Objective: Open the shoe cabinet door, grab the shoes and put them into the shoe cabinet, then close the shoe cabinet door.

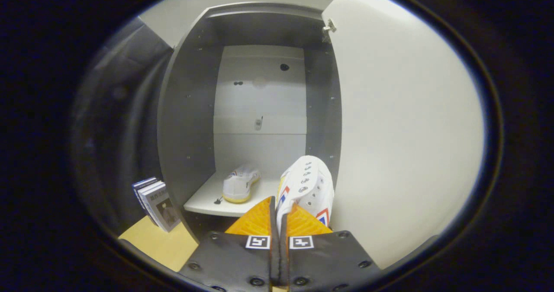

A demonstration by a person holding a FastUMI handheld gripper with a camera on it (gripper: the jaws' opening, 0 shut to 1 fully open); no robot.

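A few thin grey books [156, 204] stand on the floor left of the open grey shoe cabinet [186, 123]. On its white shelf [203, 201] lies one white canvas shoe with yellow sole [240, 184]. The gripper [279, 216] is clenched on a second white canvas shoe with red and blue stripes [309, 186], before the white door [407, 132].

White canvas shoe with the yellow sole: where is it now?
The white canvas shoe with the yellow sole lies on the white shelf inside the open shoe cabinet, beyond the gripper, left of the held white sneaker.
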